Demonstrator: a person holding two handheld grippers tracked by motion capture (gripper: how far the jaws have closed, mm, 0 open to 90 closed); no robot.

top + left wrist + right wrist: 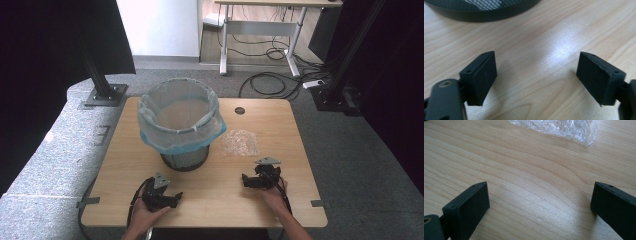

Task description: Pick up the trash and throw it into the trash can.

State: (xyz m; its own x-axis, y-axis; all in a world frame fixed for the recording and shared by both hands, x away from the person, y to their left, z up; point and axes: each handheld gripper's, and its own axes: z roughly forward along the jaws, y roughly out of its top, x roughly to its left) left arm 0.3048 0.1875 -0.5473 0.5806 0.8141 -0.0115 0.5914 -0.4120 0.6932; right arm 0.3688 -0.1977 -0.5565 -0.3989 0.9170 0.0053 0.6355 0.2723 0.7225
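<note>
We see both the left tongs (176, 197) and the right tongs (245, 179) spread and empty low on the surface (215, 200), the crumpled clear plastic (559, 127) cut off ahead, the bin (180, 125) base partly cropped.

The left gripper (161, 194) and right gripper (261, 179) are black, each topped by a grey three-cornered plate and trailing a black cable. Their jaws are flat, matte black rectangular blocks with small screw holes along the upper edges. Both forearms are bare, without sleeves.

Wood table (280, 120): lined mesh bin (180, 125) centre, crumpled clear plastic (240, 143) just beside.
</note>
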